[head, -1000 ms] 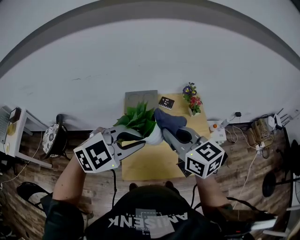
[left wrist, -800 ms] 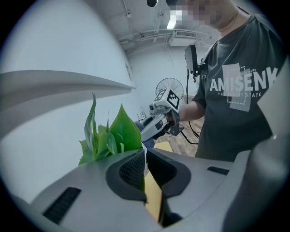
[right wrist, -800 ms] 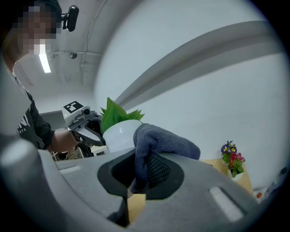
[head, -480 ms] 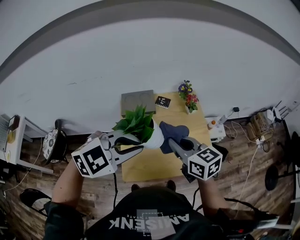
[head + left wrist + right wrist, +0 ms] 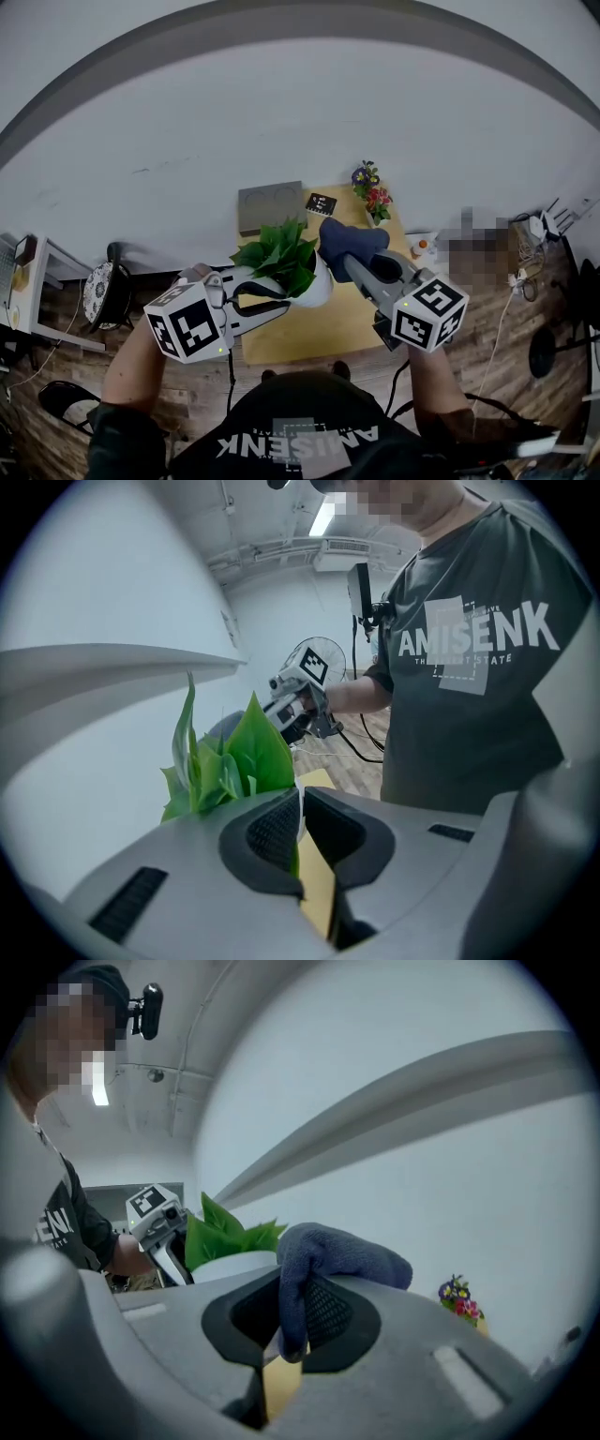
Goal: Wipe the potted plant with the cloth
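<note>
— What is shown in the head view?
— The potted plant [image 5: 281, 255] is gripped by the left gripper [image 5: 284, 298]. Its jaws are closed on the rim of the white pot [image 5: 319, 286], over the wooden table [image 5: 323, 328]. Whether the pot rests on the table cannot be told. The dark blue cloth [image 5: 349, 239] is clamped in the right gripper [image 5: 361, 265], just beyond its jaws and close beside the leaves.

— And in the left gripper view?
— The two jaws are seen pressed onto the thin white rim, and a leaf edge is caught between them. The leaves are found just beyond the left jaw. The right gripper is seen farther ahead of the jaws.

— And in the right gripper view?
— The cloth is pinched between the jaws and is bunched over the tip of the right jaw. The plant is seen ahead, beyond the left jaw. A small bunch of flowers [image 5: 459, 1299] is placed well apart, beyond the right jaw.
</note>
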